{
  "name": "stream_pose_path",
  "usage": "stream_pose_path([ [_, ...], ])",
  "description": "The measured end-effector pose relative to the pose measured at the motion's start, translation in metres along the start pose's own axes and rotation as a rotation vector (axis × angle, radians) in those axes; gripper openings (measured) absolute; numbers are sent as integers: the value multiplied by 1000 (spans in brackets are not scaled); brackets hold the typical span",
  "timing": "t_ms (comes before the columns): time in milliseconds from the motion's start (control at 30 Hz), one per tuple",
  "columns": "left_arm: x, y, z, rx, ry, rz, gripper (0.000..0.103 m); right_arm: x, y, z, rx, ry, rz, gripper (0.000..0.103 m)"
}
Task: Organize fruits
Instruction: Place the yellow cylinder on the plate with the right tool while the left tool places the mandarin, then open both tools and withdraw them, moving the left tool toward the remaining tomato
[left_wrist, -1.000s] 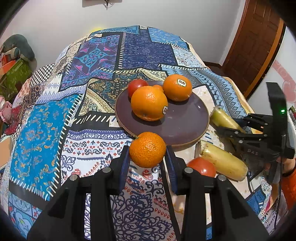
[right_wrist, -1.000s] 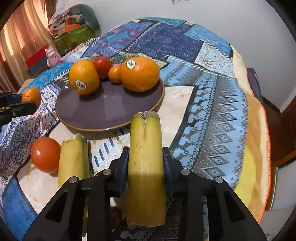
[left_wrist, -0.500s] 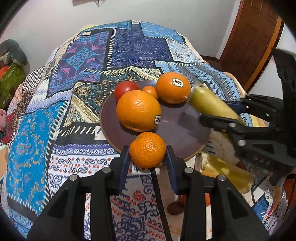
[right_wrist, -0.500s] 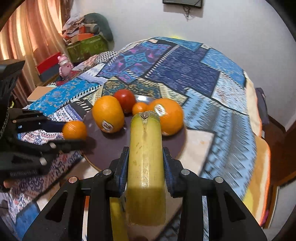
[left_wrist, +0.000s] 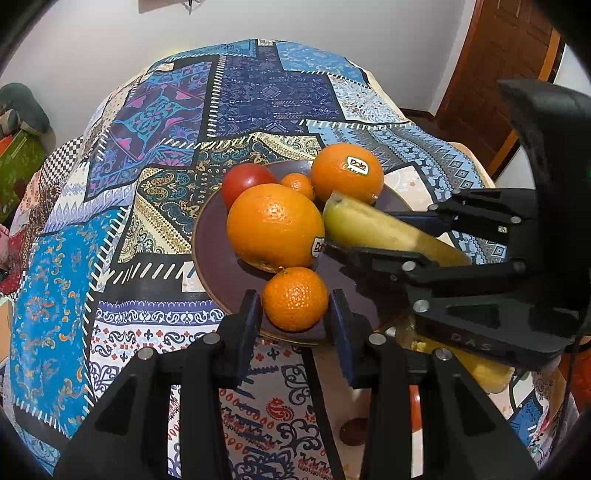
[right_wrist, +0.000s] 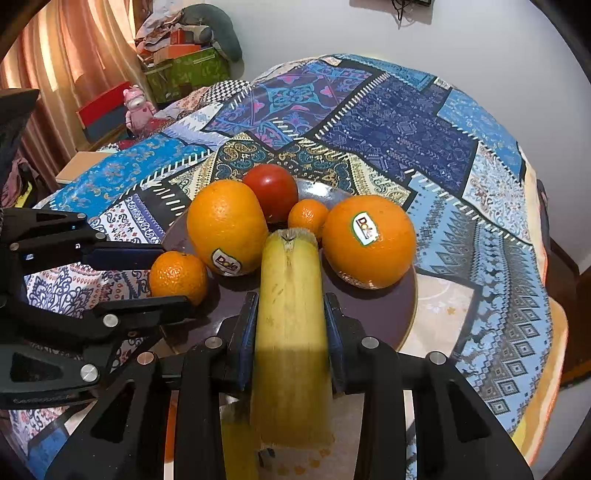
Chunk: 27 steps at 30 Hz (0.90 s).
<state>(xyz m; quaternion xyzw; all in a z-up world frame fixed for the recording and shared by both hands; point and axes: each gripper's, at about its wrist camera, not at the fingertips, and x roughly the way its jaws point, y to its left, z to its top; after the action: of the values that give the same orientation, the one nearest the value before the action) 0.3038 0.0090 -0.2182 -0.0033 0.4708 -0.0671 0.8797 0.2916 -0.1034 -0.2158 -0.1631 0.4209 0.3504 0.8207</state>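
My left gripper (left_wrist: 295, 314) is shut on a small mandarin (left_wrist: 294, 298) and holds it over the near rim of the dark purple plate (left_wrist: 210, 236). My right gripper (right_wrist: 290, 321) is shut on a banana piece (right_wrist: 290, 314) and holds it over the plate, its cut end between two large Dole oranges (right_wrist: 226, 226) (right_wrist: 369, 240). A red tomato (right_wrist: 271, 188) and a small mandarin (right_wrist: 307, 216) sit at the plate's back. In the left wrist view the right gripper (left_wrist: 388, 236) comes in from the right with the banana piece (left_wrist: 369, 227).
The round table has a patchwork cloth (left_wrist: 147, 129). Another banana piece (left_wrist: 480, 369) and a red tomato (left_wrist: 415, 410) lie on the cloth near the plate's front right, partly hidden by the grippers. A brown door (left_wrist: 498, 74) stands right; boxes and toys (right_wrist: 177, 62) are beyond the table.
Both grippers moved in over the plate. The mandarin now hangs over the near rim, and the banana piece has advanced between the two large oranges.
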Motion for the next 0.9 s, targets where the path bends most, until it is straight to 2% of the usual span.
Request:
stream_pose_path([
  [200, -4, 0, 0, 3, -17, 5, 49, 4, -3, -1, 35, 6, 15, 31],
  [333, -15, -1, -2, -1, -37, 5, 51, -3, -4, -3, 52, -3, 19, 32],
  [633, -65, -9, -10, -13, -100, -17, 58, -63, -8, -13, 93, -108, -10, 32],
  [900, -92, -22, -27, -13, -108, -44, 65, -112, -15, -50, 170, -171, -52, 32],
])
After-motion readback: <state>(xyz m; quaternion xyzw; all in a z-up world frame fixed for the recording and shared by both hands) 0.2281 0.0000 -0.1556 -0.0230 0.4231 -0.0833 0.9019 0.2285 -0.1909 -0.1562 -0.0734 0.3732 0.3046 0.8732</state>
